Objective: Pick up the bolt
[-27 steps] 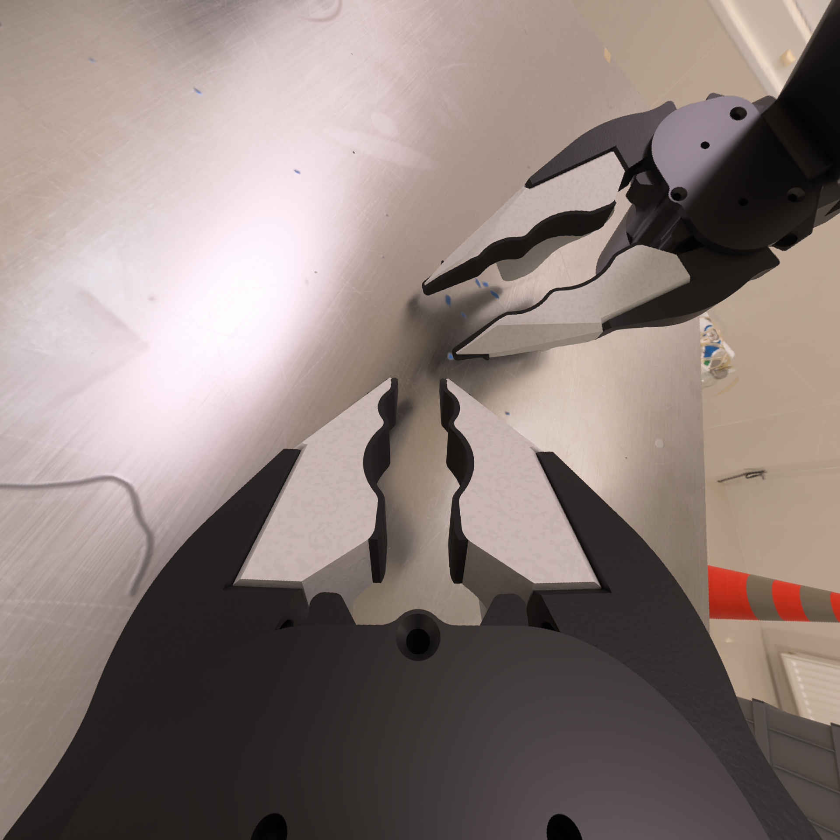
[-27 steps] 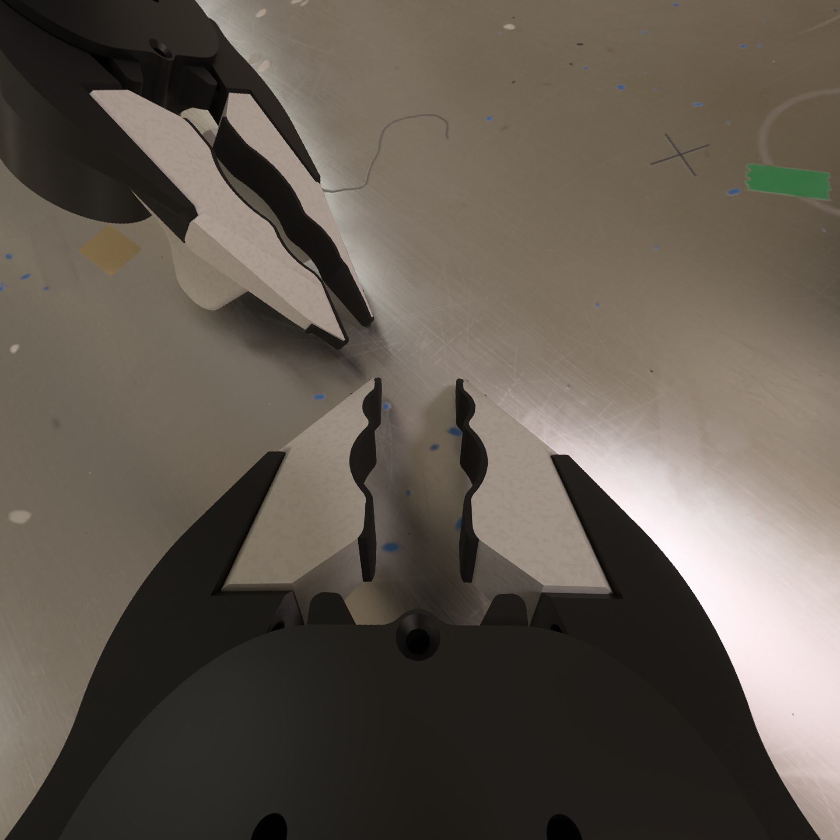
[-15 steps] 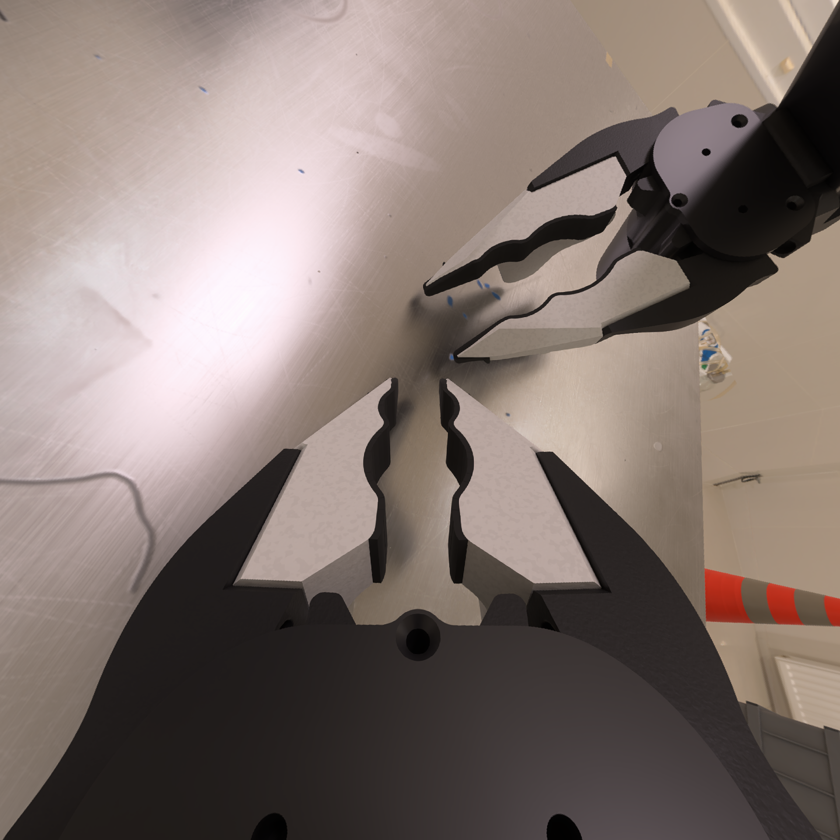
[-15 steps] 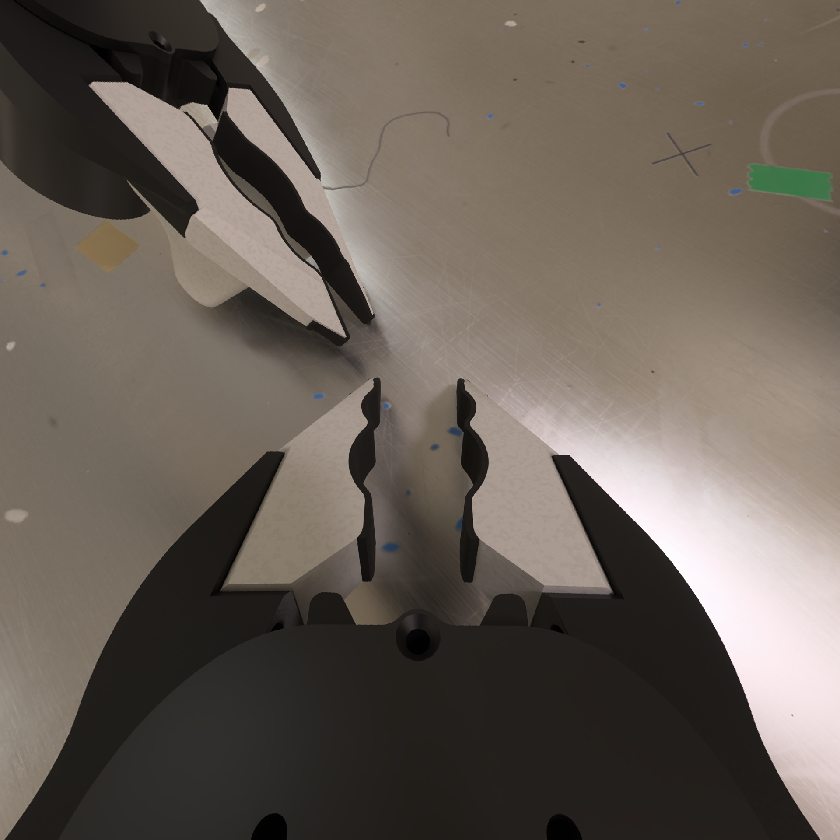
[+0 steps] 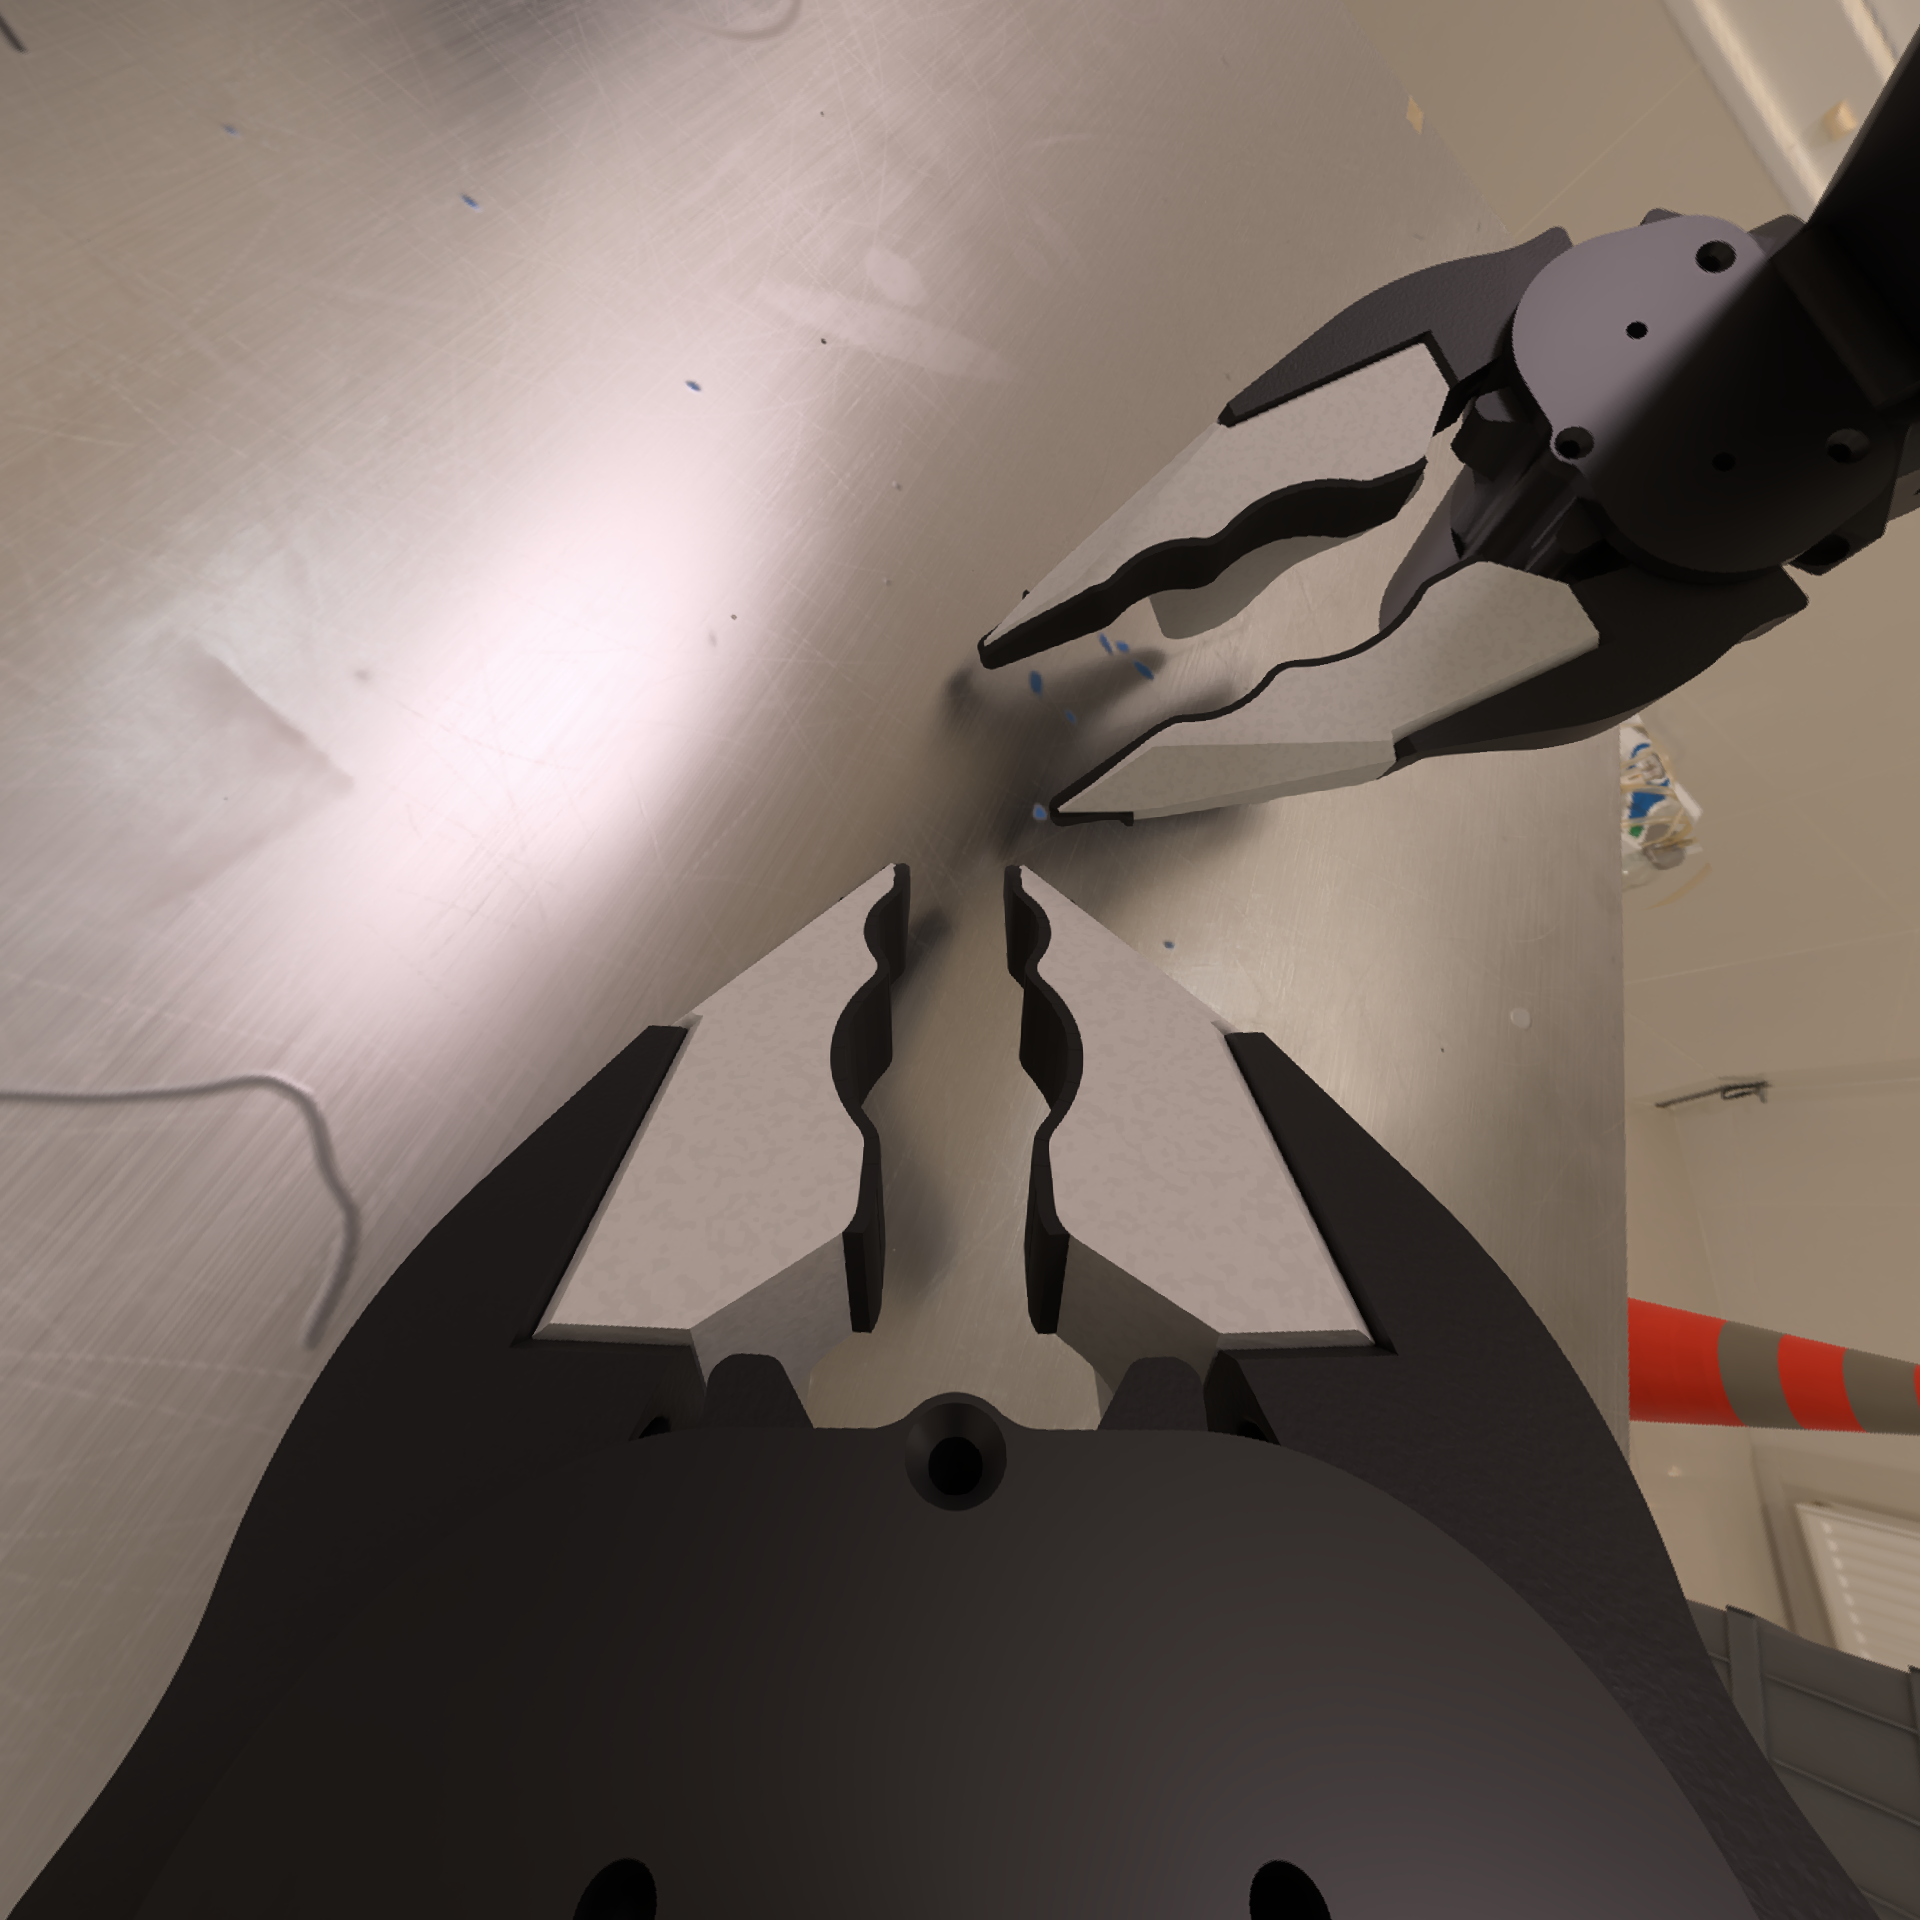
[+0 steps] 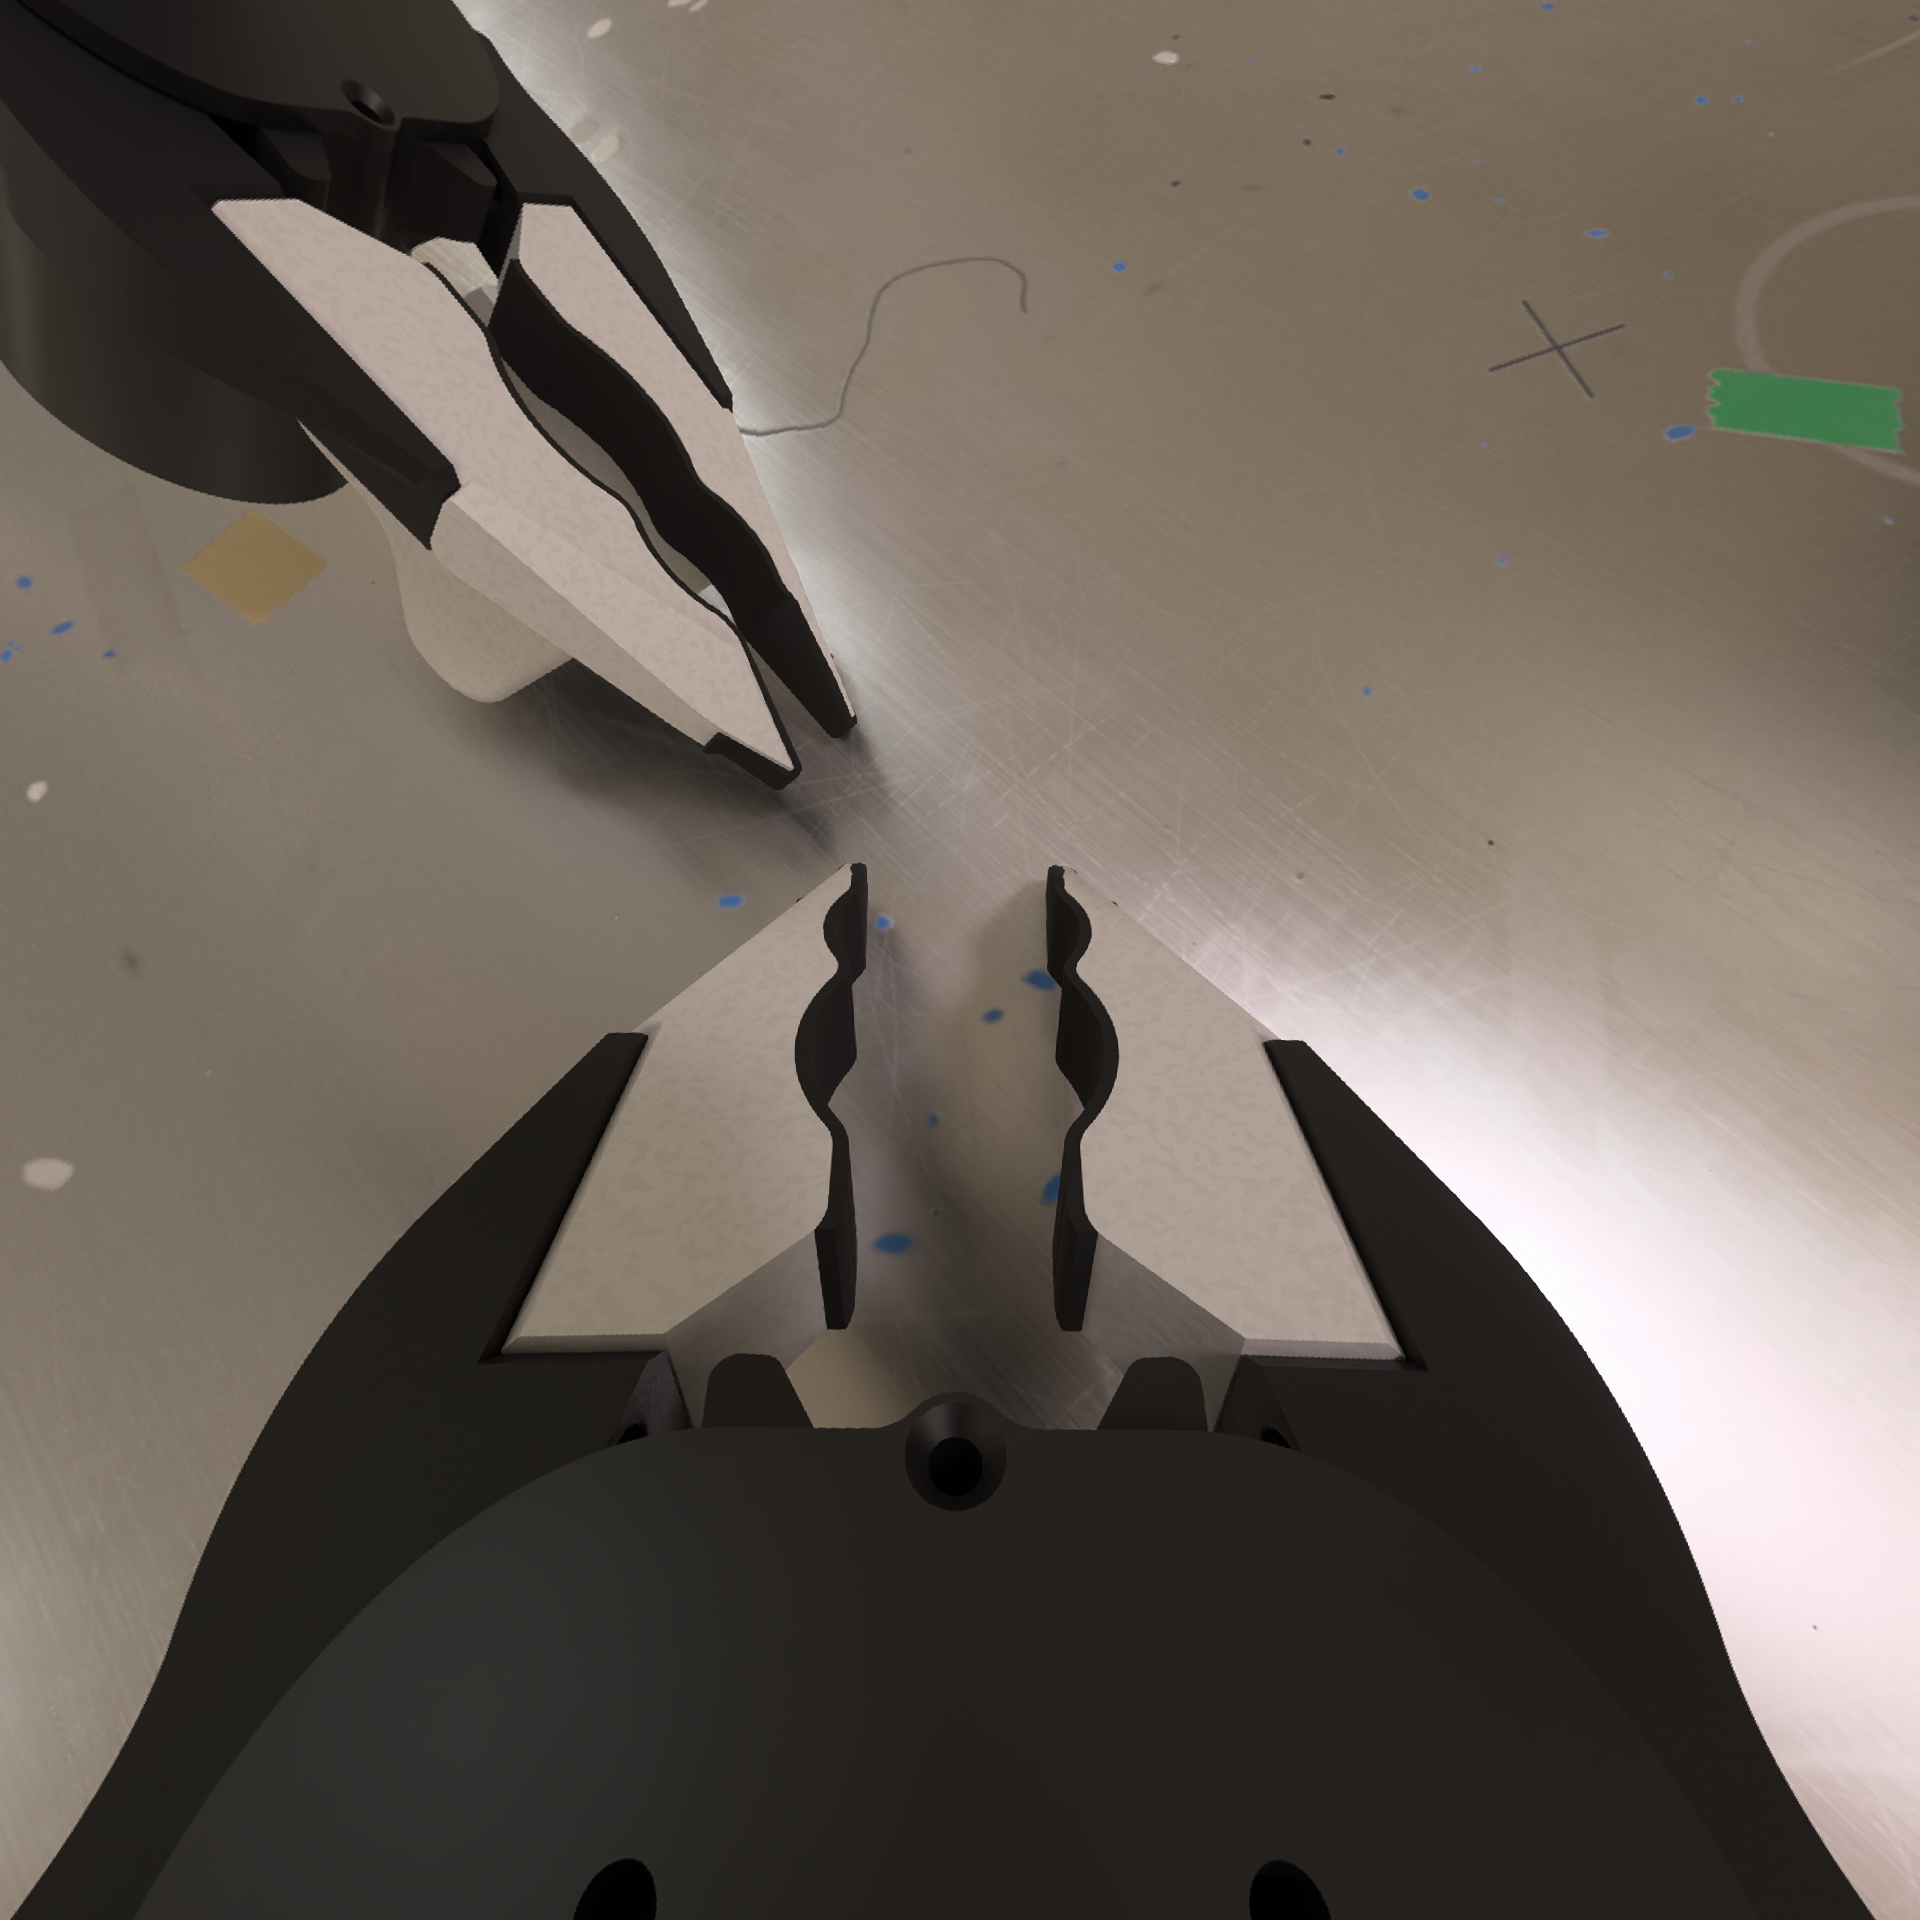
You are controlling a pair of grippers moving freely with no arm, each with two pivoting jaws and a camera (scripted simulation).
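A white rounded object (image 6: 473,634), which may be the bolt, lies on the brushed metal table (image 6: 1351,727). It is mostly hidden under the left gripper (image 6: 812,750) and does not show in the left wrist view. My left gripper (image 5: 956,873) is open with a narrow gap and holds nothing, its tips close above the table. My right gripper (image 6: 956,873) is open a little wider and also empty. It shows in the left wrist view (image 5: 1023,732) at the upper right. The two grippers' tips point at each other, a short way apart.
A thin grey wire (image 6: 935,312) lies beyond the left gripper and also shows in the left wrist view (image 5: 312,1195). A green tape strip (image 6: 1803,410), a drawn cross (image 6: 1555,348) and a tan patch (image 6: 255,566) mark the table. The table's edge (image 5: 1616,1039) is at right, with a red-and-grey striped bar (image 5: 1766,1377) beyond it.
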